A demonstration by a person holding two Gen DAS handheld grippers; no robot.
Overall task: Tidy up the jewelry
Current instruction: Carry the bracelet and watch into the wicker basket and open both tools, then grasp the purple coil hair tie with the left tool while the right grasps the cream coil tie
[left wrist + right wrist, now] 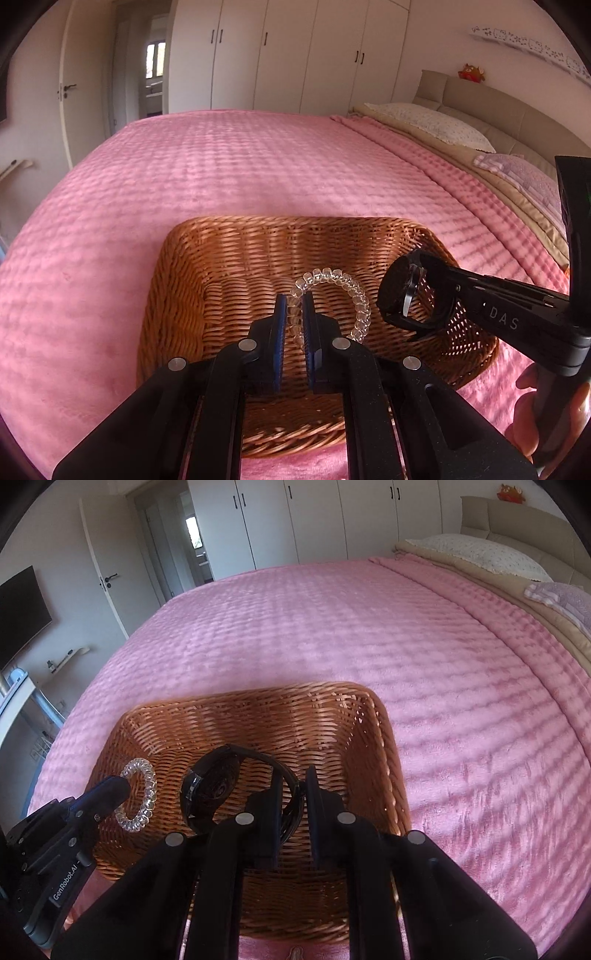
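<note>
- Left wrist view: the left hand-held gripper [295, 306] is clenched on a clear spiral bracelet [341, 299], its blue pads [281, 317] pinching one side of the coil while the rest loops out to the right.
- The bracelet hangs above the inside of a woven wicker basket [192, 288], which sits on a pink bedspread [221, 166].
- At the right, the right hand-held gripper [424, 295] reaches in over the basket's right side, grasping a black wristwatch [399, 291]; a person's hand [546, 398] holds its handle.
- Right wrist view: the right hand-held gripper [293, 794] is clamped on the strap of the black wristwatch [210, 779], whose round face tilts off to the left, above the wicker basket [369, 738].
- At the left edge, the left hand-held gripper [122, 782] holds the clear spiral bracelet [144, 794] over the basket's left part.
- The pink bedspread [406, 646] fills the view beyond, with pillows [480, 554] at the far right.
</note>
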